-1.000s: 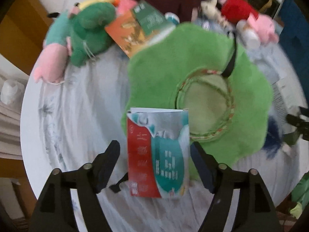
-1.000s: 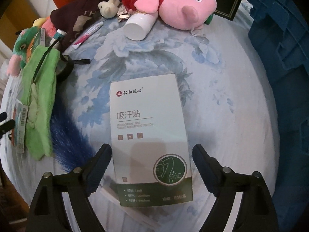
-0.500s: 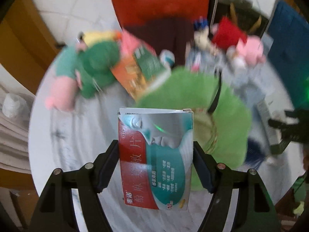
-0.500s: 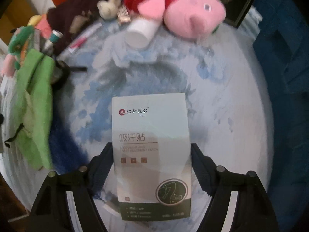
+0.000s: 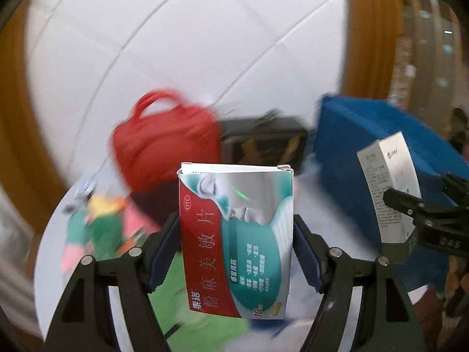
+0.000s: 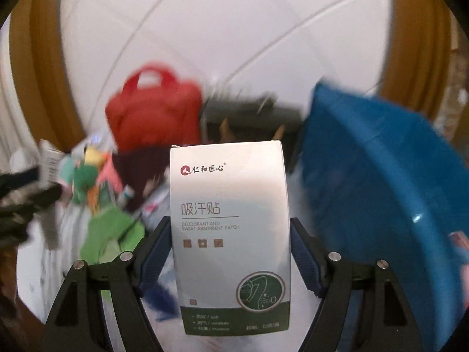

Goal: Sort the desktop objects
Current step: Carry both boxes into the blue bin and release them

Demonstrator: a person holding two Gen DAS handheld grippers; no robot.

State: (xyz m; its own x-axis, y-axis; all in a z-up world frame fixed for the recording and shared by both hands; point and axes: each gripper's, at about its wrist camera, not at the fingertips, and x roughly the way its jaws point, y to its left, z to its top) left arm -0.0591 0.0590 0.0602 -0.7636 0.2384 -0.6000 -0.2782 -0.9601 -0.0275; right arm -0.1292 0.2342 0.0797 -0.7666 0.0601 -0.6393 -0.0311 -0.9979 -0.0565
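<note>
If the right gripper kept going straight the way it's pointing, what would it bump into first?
Probably the dark box at the back, between the red bag and blue bin. The right gripper already holds a white box, which would hit first. The blur makes depth uncertain.

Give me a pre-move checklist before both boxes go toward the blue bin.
1. Left tool clamps the red and teal medicine box on both sides: ok.
2. Right tool clamps the white and green patch box: ok.
3. Both boxes lifted off the table: ok.
4. Blue bin in view on the right: ok.
5. Space inside the bin: cannot tell.
6. Tools apart from each other: ok.
</note>
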